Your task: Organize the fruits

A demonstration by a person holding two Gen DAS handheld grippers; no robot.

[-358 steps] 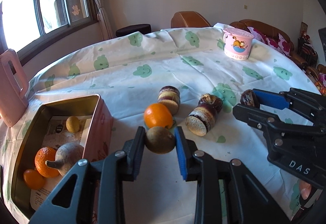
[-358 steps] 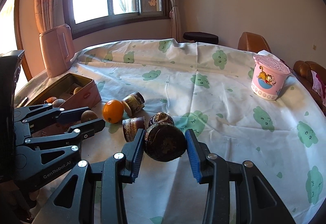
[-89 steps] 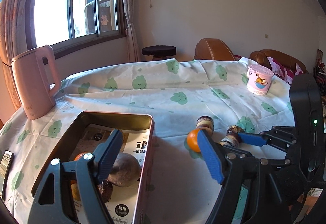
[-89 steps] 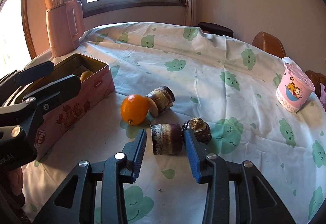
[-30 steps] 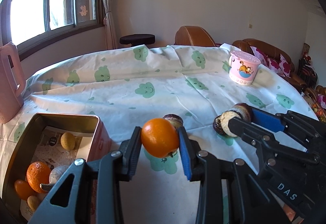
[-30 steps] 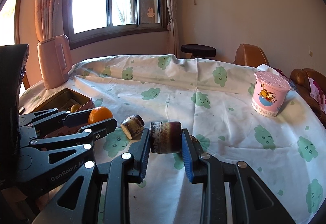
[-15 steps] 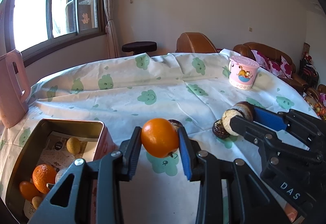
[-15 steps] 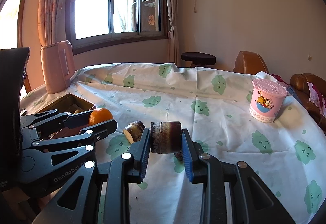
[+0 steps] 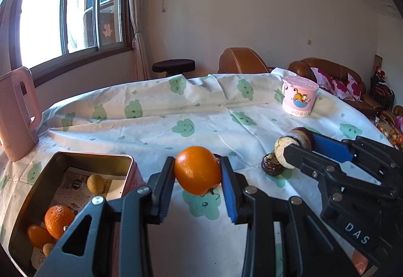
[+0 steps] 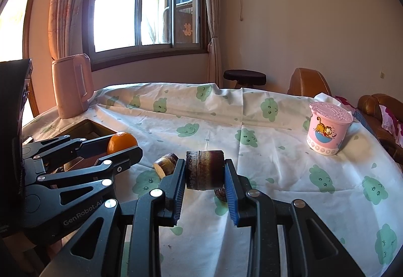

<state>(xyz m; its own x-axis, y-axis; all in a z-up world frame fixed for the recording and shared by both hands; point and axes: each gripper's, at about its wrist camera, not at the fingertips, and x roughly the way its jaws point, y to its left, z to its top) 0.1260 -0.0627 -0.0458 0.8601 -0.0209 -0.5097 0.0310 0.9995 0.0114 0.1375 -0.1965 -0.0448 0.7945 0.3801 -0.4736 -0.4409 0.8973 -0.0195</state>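
Observation:
My left gripper [image 9: 197, 177] is shut on an orange [image 9: 197, 170], held above the tablecloth just right of the open tin box [image 9: 95, 156]. The box holds an orange [image 9: 59, 220], a smaller orange fruit [image 9: 37, 235] and a yellow round fruit [image 9: 95, 183]. My right gripper [image 10: 204, 173] is shut on a dark purple sugarcane piece [image 10: 204, 172], lifted off the table. Another cane piece [image 10: 165, 163] lies on the cloth between the grippers, and a dark round fruit [image 9: 270, 166] rests below the held cane. In the right wrist view the left gripper [image 10: 118, 148] and its orange [image 10: 122, 142] show at the left.
A pink kettle [image 10: 71, 85] stands at the table's far left edge. A pink cartoon cup [image 10: 328, 128] stands at the far right. Beyond the round table with its cloud-print cloth [image 9: 176, 111] are a dark stool [image 9: 173, 66] and brown chairs [image 9: 241, 60].
Both grippers keep their hold. The views have tilted up slightly, so the table sits lower in the frames; the lifted orange and cane piece stay between the fingers.

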